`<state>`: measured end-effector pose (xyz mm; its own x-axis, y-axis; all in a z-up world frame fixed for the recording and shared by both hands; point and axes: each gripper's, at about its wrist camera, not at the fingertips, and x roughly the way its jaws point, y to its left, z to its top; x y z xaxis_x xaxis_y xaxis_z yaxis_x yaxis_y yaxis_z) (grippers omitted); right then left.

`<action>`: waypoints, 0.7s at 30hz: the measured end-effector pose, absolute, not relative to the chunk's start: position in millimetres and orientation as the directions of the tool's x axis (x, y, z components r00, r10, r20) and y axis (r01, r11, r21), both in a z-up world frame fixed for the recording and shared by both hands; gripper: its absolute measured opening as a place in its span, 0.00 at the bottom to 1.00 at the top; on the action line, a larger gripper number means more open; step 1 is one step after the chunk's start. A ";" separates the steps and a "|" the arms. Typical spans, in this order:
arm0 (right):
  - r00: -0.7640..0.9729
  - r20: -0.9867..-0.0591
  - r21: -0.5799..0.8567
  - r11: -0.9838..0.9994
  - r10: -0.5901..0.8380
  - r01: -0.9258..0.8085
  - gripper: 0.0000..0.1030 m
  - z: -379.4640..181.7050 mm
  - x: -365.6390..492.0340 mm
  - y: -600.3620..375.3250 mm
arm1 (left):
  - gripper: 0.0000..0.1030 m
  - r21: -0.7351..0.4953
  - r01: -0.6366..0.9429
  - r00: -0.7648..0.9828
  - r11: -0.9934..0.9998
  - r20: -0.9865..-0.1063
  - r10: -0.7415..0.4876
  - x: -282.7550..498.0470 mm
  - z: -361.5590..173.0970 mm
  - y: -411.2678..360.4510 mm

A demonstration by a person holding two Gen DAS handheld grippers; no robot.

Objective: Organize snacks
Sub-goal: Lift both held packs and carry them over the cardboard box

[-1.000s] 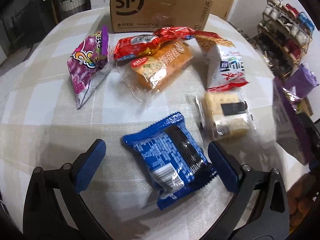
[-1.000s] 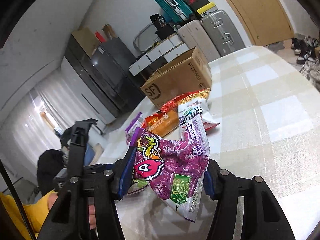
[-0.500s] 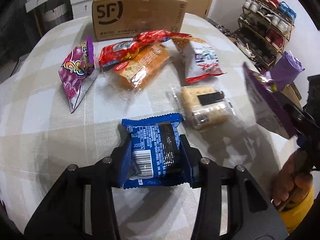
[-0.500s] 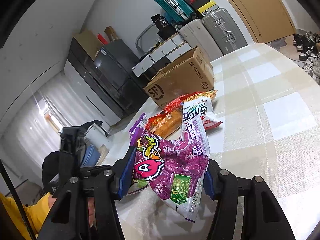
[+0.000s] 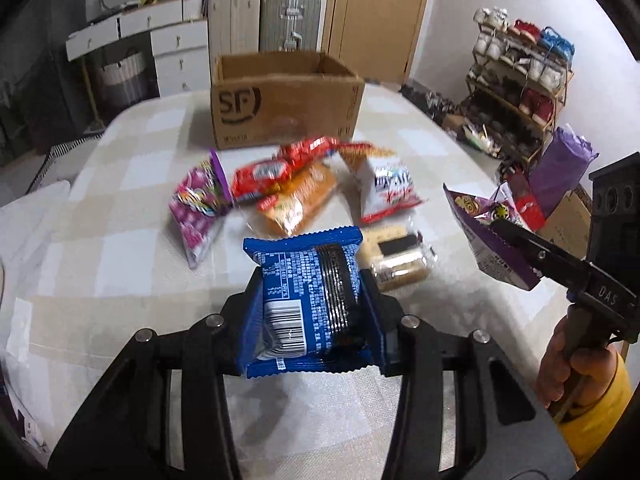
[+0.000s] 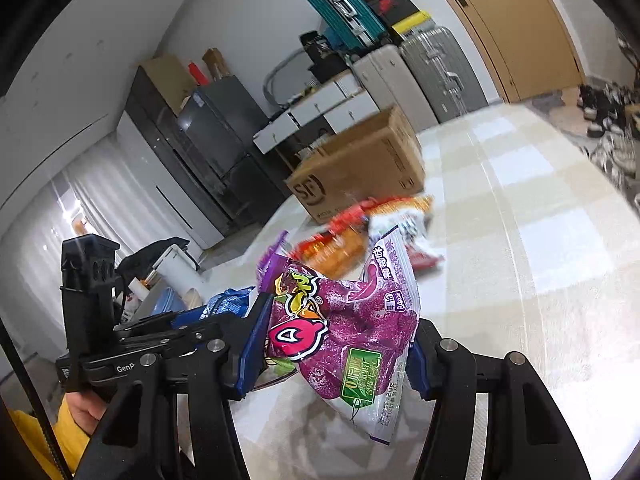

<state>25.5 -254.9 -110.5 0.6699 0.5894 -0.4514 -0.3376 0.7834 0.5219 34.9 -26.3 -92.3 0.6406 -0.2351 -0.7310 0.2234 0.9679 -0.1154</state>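
Note:
My left gripper is shut on a blue cookie packet and holds it above the table. My right gripper is shut on a purple candy bag, also raised; that bag shows at the right of the left wrist view. An open SF cardboard box stands at the far side of the table. In front of it lie a second purple bag, a red packet, an orange cracker packet, a white and red bag and a clear biscuit packet.
The table has a beige checked cloth. A shoe rack stands off the right edge. Suitcases and white drawers stand behind the box. The left gripper body shows at the left of the right wrist view.
My left gripper closed on the blue cookie packet and lifted it off the table. My right gripper kept hold of the purple bag and swung closer to the snacks.

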 end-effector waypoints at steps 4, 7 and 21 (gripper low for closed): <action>0.688 -0.424 0.484 0.790 0.588 -0.377 0.57 -78.1 20.3 -245.1 | 0.40 -0.126 0.227 0.676 0.966 -0.693 -0.249 28.7 -72.4 -14.5; 0.699 -0.396 0.459 0.788 0.595 -0.411 0.57 -49.0 17.4 -236.4 | 0.40 -0.135 0.224 0.711 0.965 -0.654 -0.257 22.2 -52.7 -4.4; 0.690 -0.316 0.394 0.752 0.651 -0.528 0.57 39.4 4.9 -188.7 | 0.40 -0.199 0.246 0.807 0.949 -0.500 -0.315 -31.8 33.3 41.6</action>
